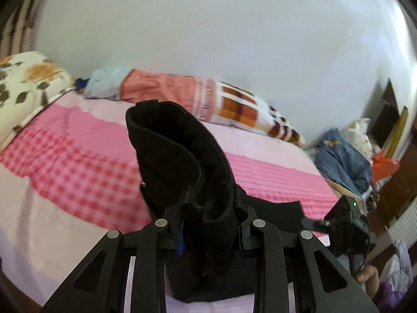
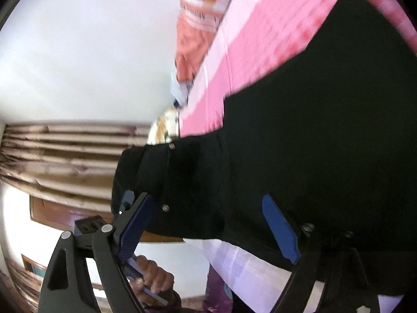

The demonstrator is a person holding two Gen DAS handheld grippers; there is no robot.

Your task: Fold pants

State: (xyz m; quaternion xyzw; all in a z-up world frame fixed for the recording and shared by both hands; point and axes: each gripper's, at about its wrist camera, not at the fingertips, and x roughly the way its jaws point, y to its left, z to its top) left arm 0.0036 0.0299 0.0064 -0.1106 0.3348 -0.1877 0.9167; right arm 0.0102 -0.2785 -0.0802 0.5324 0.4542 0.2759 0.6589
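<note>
I see my left gripper (image 1: 211,234) clamped on a bunched fold of the black fabric pants (image 1: 172,156), its jaws drawn close with the waistband standing up out of them in a curved, thick roll. The rest of the pants hangs below the jaws and trails onto the pink-and-white checked bedsheet (image 1: 78,172). Beyond the sheet, a rolled orange and white patterned blanket (image 1: 208,101) lies along the pale wall (image 1: 221,31), and a floral pillow (image 1: 28,83) sits at the far left. A heap of blue denim clothing (image 1: 344,159) lies off the bed's right end.

In the right wrist view, my right gripper (image 2: 208,224) has its blue-padded fingers (image 2: 280,230) spread wide apart. The pants (image 2: 312,130) lie across the gap between them, and I see neither pad pressing on the cloth. The view is rolled sideways, so the sheet (image 2: 250,52) runs up the frame. A hand (image 2: 153,279) shows low in that view, gripping a handle below the striped brown curtains (image 2: 65,151).
</note>
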